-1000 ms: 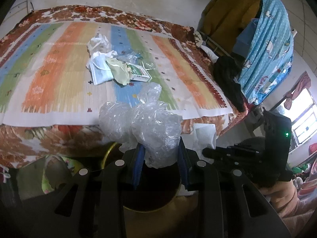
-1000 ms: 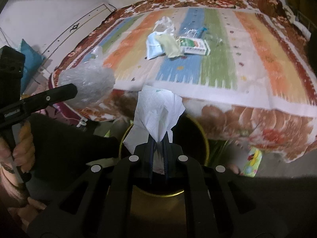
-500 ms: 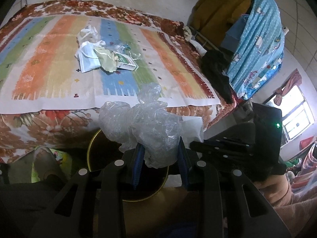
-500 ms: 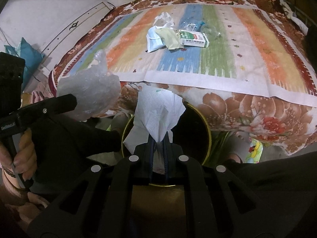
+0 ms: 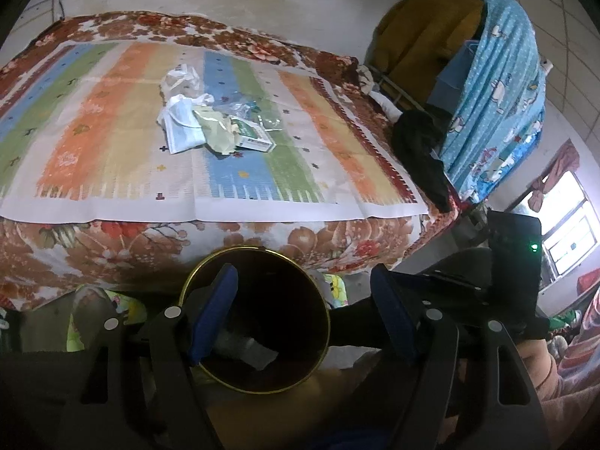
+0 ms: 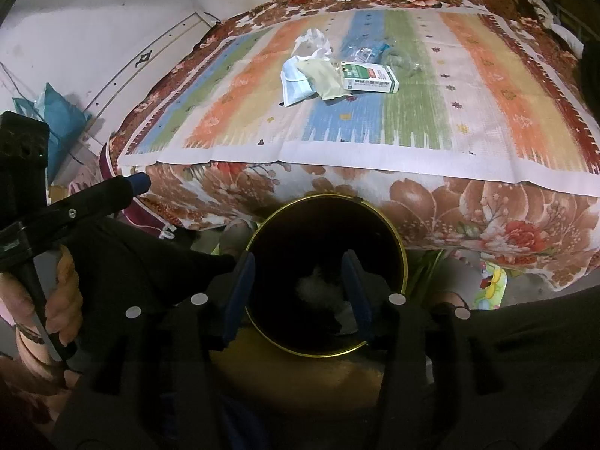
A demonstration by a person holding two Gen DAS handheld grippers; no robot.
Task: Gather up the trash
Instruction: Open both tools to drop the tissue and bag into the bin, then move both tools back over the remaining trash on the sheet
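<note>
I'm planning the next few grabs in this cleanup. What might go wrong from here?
The left gripper and right gripper, jaws just opened and empty, crowd the bin; one might knock it over. On the bed, the face mask, green-and-white box and clear plastic overlap, so a grab may snag or drag a neighbour.
</note>
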